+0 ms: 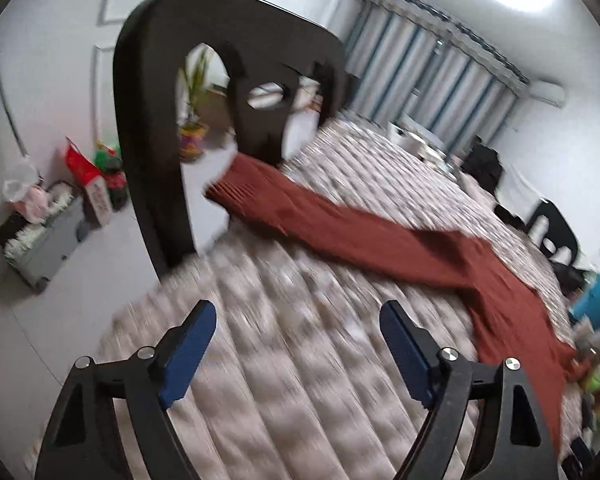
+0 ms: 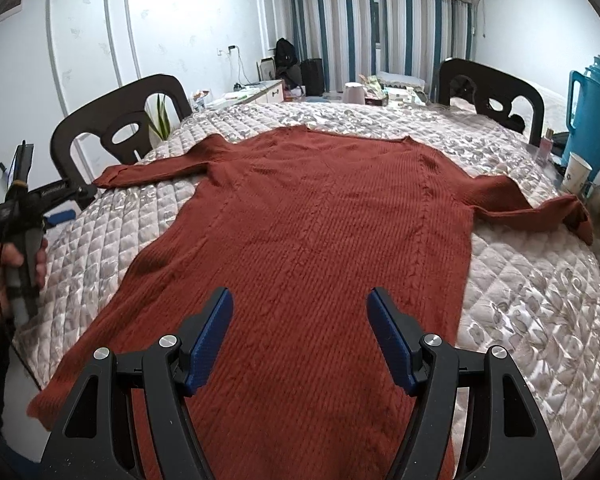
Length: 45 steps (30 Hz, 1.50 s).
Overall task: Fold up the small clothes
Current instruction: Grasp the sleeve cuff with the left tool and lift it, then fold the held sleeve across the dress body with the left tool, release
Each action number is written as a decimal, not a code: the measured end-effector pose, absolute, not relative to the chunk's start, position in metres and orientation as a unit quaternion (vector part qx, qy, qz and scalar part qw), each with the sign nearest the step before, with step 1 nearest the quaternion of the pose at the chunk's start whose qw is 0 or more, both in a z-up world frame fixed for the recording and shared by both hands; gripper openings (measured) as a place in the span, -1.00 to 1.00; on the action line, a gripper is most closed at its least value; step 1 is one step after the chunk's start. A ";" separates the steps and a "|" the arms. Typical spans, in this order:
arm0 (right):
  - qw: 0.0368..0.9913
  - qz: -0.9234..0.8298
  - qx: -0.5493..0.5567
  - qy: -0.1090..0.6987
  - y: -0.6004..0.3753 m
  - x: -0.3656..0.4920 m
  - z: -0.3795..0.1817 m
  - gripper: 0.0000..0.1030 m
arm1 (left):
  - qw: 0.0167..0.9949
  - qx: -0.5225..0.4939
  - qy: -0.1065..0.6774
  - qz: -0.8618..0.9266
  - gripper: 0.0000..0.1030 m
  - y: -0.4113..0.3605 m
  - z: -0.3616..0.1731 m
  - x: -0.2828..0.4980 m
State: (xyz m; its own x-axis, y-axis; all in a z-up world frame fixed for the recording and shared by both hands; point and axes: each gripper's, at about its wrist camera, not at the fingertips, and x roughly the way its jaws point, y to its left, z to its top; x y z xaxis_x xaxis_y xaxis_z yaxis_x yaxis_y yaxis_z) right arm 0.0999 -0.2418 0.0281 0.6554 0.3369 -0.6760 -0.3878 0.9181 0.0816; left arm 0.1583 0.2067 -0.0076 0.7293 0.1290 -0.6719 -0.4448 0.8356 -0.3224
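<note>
Lying flat and fully spread on the quilted counter (image 2: 520, 280), sleeves out toward both side edges, the rust sweater (image 2: 320, 220) shows no fold yet; left tool (image 1: 296, 344) and right tool (image 2: 300, 332) gape empty.

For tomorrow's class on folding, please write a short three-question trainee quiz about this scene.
1. True or false: the sweater is already folded in half.
2. Which is nearest the sweater's right cuff? A dark chair; B paper cup; C curtains.
3. Fill in: the right gripper hovers open over the sweater's ____ end.

Key: 1 false, it lies flat with both sleeves spread; 2 B; 3 hem.
</note>
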 end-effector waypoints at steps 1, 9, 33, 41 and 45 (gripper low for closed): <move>0.908 0.198 -0.035 0.367 -0.241 0.102 0.027 0.35 | 0.900 -0.237 0.325 0.165 0.65 0.212 -0.009 0.164; 0.902 0.197 -0.034 0.383 -0.235 0.121 0.019 0.35 | 0.877 -0.268 0.346 0.197 0.64 0.237 -0.028 0.213; 0.902 0.195 -0.015 0.385 -0.240 0.131 0.017 0.35 | 0.914 -0.162 0.329 0.171 -0.76 0.193 0.024 0.265; 0.907 0.181 -0.001 0.381 -0.259 0.124 0.019 0.35 | 0.953 -0.082 0.292 -0.016 -0.76 0.069 0.074 0.292; 0.909 0.164 0.007 0.383 -0.273 0.121 0.018 0.35 | 0.943 -0.052 0.308 -0.118 -0.76 -0.004 0.069 0.303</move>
